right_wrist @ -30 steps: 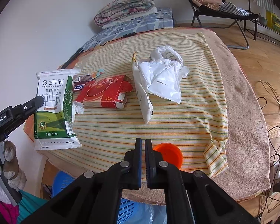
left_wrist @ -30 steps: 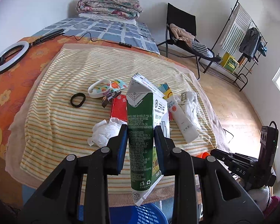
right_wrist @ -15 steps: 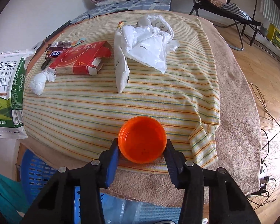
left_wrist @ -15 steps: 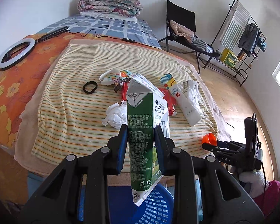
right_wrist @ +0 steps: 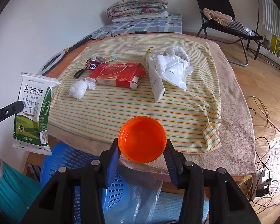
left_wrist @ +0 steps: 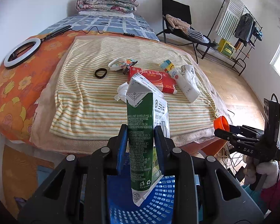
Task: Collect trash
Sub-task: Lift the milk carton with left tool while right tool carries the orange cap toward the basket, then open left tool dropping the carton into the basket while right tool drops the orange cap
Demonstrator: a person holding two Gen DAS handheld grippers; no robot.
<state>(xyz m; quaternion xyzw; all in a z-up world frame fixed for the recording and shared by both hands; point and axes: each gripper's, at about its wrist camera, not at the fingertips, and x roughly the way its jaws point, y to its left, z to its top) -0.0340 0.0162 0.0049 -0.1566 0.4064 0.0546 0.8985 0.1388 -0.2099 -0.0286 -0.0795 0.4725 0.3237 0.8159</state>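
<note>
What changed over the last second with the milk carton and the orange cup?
The right tool opened, then took hold of the orange cup and lifted it off the bed's edge. The left tool carried the milk carton back over the blue basket. The red box and tissue stayed put.

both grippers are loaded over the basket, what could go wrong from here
1. The left hand-held gripper pinches the green and white milk carton low on its narrow sides; it could tip before reaching the blue plastic basket.
2. The right hand-held gripper grips the round orange plastic cup by its rim, above the table edge rather than the basket, so it could squirt out and miss.
</note>
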